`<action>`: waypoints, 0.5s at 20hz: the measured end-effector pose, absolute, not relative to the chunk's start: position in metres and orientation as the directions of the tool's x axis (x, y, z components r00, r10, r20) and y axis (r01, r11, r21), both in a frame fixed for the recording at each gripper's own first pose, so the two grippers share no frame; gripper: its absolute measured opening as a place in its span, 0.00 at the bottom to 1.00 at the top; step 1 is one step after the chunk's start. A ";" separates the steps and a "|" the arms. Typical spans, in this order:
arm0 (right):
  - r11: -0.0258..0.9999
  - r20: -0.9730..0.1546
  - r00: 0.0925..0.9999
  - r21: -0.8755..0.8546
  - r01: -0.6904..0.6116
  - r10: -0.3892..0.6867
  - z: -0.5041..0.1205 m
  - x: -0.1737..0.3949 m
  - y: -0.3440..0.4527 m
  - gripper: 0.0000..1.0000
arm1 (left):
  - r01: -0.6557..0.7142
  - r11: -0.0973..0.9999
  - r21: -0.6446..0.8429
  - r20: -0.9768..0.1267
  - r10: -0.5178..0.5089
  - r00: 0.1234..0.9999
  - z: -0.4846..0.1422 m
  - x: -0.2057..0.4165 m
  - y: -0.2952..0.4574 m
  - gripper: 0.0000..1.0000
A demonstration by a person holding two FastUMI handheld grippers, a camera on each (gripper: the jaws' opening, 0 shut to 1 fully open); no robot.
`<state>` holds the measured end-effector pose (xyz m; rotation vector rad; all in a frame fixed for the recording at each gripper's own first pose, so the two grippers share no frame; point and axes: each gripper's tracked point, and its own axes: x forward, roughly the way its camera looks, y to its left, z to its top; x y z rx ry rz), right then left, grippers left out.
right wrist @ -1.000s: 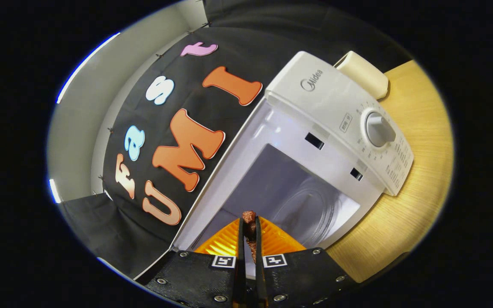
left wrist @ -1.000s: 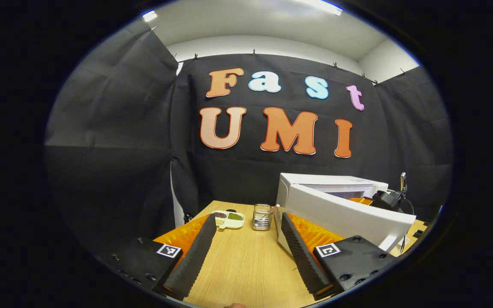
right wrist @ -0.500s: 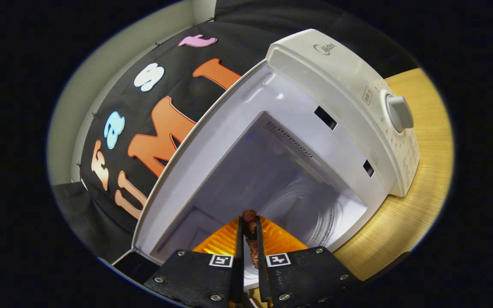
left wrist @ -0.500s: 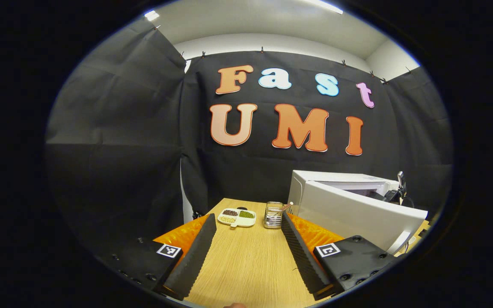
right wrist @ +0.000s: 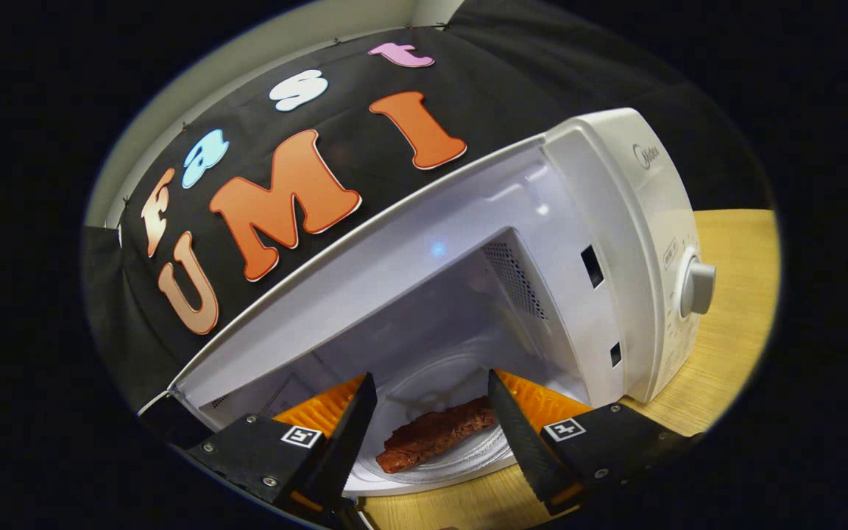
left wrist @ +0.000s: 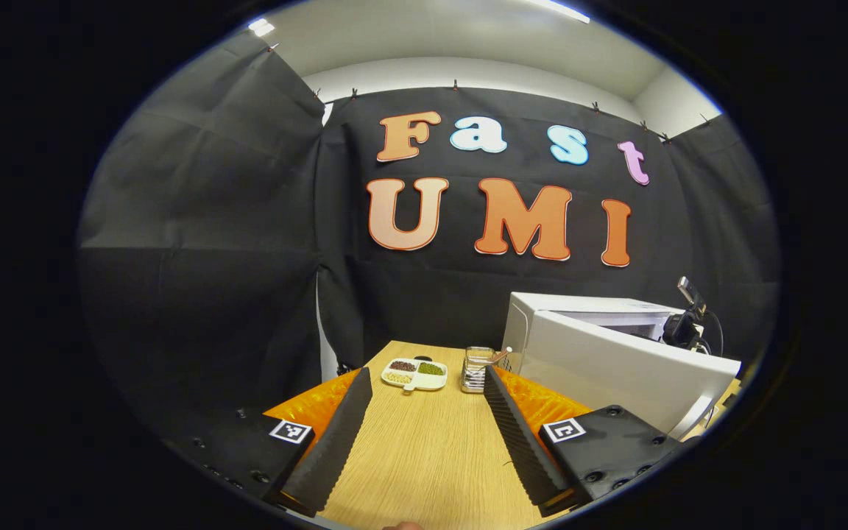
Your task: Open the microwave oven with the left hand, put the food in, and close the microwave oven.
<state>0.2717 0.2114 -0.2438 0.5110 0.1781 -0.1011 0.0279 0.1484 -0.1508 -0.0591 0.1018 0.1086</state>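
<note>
Microwave oven (right wrist: 615,243), white, stands on a wooden table (right wrist: 733,309) with its door (left wrist: 615,368) swung wide open. In the right gripper view, a flat brown piece of food (right wrist: 435,434) lies on the glass turntable (right wrist: 461,460) inside the cavity. The right gripper (right wrist: 431,427) hovers at the opening, its jaws spread apart on either side of the food and not touching it.

In the left gripper view, the left gripper (left wrist: 424,419) hangs over bare table with its jaws also spread, holding nothing. The open door is to its right.

The food appears to be placed, so closing is the step left. To do it well, the right gripper should back straight out, clear of the cavity and the door's swing, before the left gripper pushes the door's outer face near its free edge, steadily, until it latches.

Farther back on the table sits a small white divided dish (left wrist: 415,372), its compartments holding dark, pale and green contents too small to identify. Beside it stands a clear glass jar (left wrist: 475,369) with a thin stick or utensil leaning out.
</note>
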 end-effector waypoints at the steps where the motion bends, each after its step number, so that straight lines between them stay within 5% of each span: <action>1: 0.885 -0.187 0.981 0.445 0.134 -0.055 -0.241 0.268 0.211 0.94 | -0.109 0.993 -0.055 -0.104 0.102 0.989 -0.151 0.028 0.147 0.96; 10: 0.974 -0.125 0.991 0.227 -0.020 0.049 -0.196 0.193 0.205 0.94 | -0.092 0.995 -0.042 -0.076 0.088 0.993 -0.137 0.018 0.137 0.98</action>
